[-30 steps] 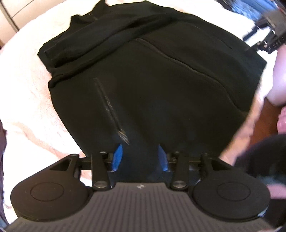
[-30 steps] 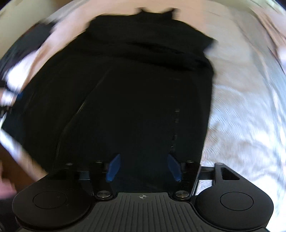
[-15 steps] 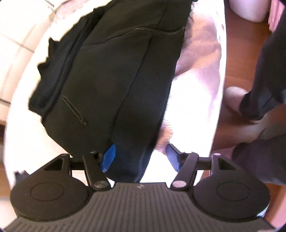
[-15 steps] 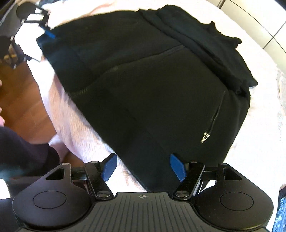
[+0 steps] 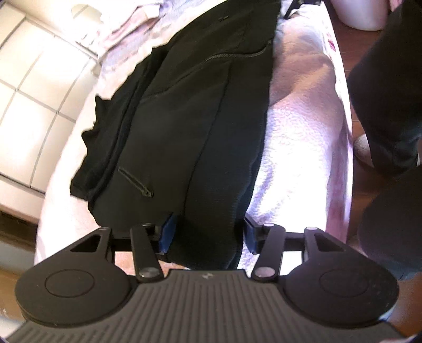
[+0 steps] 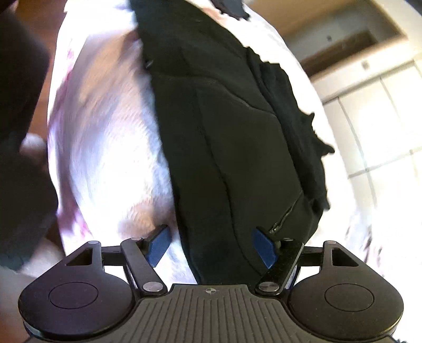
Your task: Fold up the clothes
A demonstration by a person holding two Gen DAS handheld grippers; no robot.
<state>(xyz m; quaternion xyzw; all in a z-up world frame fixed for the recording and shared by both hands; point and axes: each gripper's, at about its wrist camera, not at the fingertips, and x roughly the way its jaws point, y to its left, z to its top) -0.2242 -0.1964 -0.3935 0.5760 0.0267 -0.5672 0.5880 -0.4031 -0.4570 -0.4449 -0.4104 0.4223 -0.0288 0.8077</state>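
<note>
A black zip-pocket jacket (image 5: 190, 124) lies flat on a fluffy pink-white blanket (image 5: 298, 137). My left gripper (image 5: 208, 234) is low at one hem corner. The ribbed hem lies between its blue pads (image 5: 167, 233), and the jaws are closing on it with a gap still showing at the right pad. In the right wrist view the same jacket (image 6: 237, 137) runs away from me. My right gripper (image 6: 211, 246) stands open at the opposite hem corner, with the cloth's edge between its fingers and a pocket zip (image 6: 286, 213) just beyond the right one.
The blanket (image 6: 110, 147) drops off at its edge to a wooden floor (image 5: 350, 31). A person's dark-clad legs (image 5: 387, 87) stand close beside it. Pale panelled cupboard fronts (image 5: 34, 87) rise on the far side. A pale tub (image 5: 358, 13) stands on the floor.
Both grippers have rolled and sunk from above the middle of the jacket to its two hem corners. The left jaws spread around the corner, then narrowed.
</note>
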